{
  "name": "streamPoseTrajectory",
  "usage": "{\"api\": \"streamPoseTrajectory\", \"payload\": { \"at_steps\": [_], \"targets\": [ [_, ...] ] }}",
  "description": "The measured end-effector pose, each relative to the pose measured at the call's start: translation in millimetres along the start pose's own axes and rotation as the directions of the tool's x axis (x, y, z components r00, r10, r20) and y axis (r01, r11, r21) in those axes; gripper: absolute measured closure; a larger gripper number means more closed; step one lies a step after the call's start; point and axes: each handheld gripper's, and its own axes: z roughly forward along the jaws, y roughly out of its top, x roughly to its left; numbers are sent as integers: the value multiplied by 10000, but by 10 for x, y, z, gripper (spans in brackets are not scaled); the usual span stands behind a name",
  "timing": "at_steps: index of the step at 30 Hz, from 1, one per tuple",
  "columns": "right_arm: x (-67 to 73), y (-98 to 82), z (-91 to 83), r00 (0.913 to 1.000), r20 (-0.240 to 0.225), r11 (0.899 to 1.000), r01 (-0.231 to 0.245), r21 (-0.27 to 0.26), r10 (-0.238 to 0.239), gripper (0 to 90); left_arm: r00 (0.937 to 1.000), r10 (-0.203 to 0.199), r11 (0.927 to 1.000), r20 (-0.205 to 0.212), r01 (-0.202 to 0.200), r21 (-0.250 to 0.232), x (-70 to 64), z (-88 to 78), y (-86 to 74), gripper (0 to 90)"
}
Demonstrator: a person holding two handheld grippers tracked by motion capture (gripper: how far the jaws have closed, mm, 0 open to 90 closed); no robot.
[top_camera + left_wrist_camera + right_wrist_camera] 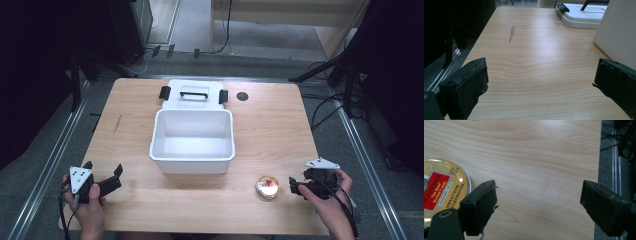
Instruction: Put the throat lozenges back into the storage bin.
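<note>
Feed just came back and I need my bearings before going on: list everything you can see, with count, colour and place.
table: 1, light wood, centre of the high view
box: 1, white, open and empty, middle of the table
lid: 1, white with black handle and two black latches, flat on the table just behind the box
tin: 1, round, gold with a red label, near edge, right of the box, beside the right tool
dark round spot: 1, black, far side of the table, right of the lid; cannot tell what it is
grey streak: 1, on the wood, left part of the table
left tool: 1, black, jaws open, empty, near left corner
right tool: 1, black, jaws open, empty, near right corner
hands: 2, one holding each tool
</note>
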Motion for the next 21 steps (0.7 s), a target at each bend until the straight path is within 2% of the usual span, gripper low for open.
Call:
{"api": "streamPoseTrajectory", "payload": {
  "at_steps": [4, 7, 11, 13, 14, 15, 17, 21],
  "targets": [
    [71, 118, -20, 9982, -199, 9951, 577, 801, -562, 140, 10000, 20, 10000, 77, -20, 6, -1, 6, 1, 0],
    [146, 212, -29, 9919, -490, 9811, 1231, 1491, -1170, 140, 9999, 62, 10000, 129, -63, 57, -2, 9, 3, 0],
    [291, 333, -31, 9764, -1032, 9496, 2093, 2334, -1898, 125, 9998, 82, 9999, 165, -84, 144, -4, 14, 7, 0],
    [370, 386, -15, 9656, -1295, 9266, 2536, 2777, -2255, 29, 9998, 115, 9998, 178, -117, 144, -7, 17, 7, 0],
    [417, 409, -3, 9624, -1468, 9154, 2638, 3040, -2286, 0, 9997, 133, 9998, 192, -136, 150, -8, 18, 7, 0],
    [455, 429, 8, 9556, -1650, 9015, 2865, 3244, -2443, 0, 9997, 146, 9998, 201, -149, 159, -10, 18, 8, 0],
    [538, 460, 27, 9441, -1920, 8813, 3207, 3470, -2680, 0, 9997, 140, 9998, 201, -143, 161, -14, 21, 9, 0],
    [669, 513, 92, 9365, -2113, 8591, 3426, 3802, -2799, 0, 9997, 136, 9998, 209, -140, 165, -13, 22, 9, 0]
  ]
}}
